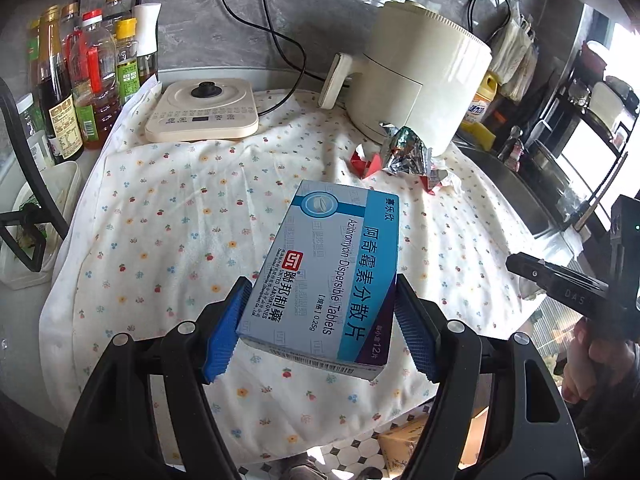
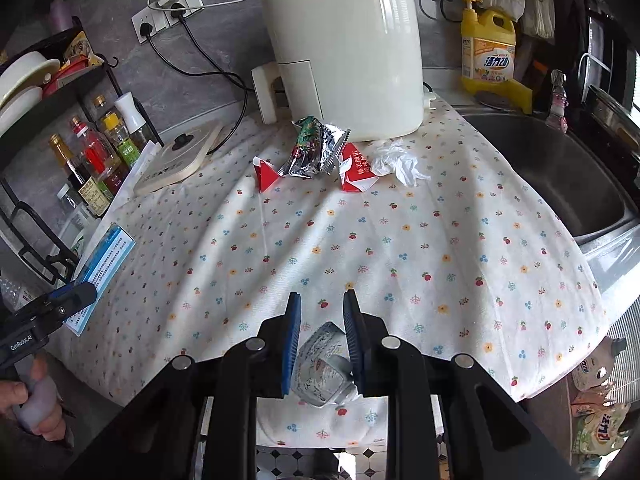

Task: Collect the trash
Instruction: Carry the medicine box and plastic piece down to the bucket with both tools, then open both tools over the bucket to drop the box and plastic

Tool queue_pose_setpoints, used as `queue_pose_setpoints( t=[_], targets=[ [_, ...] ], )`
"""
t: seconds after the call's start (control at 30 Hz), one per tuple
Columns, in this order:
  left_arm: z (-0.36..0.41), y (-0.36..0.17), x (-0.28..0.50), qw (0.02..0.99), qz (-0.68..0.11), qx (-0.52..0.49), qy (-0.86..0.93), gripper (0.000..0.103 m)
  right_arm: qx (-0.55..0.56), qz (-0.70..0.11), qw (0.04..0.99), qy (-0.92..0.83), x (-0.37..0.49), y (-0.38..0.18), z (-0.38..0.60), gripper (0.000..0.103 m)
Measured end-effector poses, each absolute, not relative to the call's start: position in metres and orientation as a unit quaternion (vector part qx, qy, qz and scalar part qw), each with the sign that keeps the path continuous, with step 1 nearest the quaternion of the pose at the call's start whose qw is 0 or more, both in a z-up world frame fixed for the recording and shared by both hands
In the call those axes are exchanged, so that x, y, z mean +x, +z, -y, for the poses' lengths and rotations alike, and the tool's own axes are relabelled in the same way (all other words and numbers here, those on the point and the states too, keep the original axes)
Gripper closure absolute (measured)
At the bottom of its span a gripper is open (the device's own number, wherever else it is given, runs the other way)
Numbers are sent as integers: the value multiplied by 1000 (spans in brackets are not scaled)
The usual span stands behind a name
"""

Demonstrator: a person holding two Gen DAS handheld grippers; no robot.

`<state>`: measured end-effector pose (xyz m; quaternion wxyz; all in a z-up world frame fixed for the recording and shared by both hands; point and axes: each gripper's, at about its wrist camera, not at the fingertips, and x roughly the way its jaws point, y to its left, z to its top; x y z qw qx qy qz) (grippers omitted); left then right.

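Observation:
My left gripper is shut on a blue and white tablet box, held by its long sides above the floral cloth. The same box shows at the left edge of the right wrist view. My right gripper is shut on a crumpled clear plastic container, gripped far back between the blue pads. On the cloth by the appliance lie a silver foil wrapper, two red carton pieces and a crumpled white wad.
A cream round appliance stands at the back of the cloth, with a flat cooker base to its left. Sauce bottles line the left side. A steel sink and a yellow detergent bottle are on the right.

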<state>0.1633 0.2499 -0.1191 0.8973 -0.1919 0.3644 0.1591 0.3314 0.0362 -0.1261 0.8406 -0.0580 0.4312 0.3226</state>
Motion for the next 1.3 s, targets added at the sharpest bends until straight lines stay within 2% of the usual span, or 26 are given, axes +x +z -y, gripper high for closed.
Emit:
queue_pose_setpoints(
  t=[0.47, 1.3],
  targets=[
    [-82, -141, 154, 889, -405, -180, 113, 32, -33, -461, 840, 284, 295, -143, 141, 80],
    [116, -179, 154, 878, -461, -129, 8, 32, 22, -530, 830, 170, 228, -223, 360, 79]
  ],
)
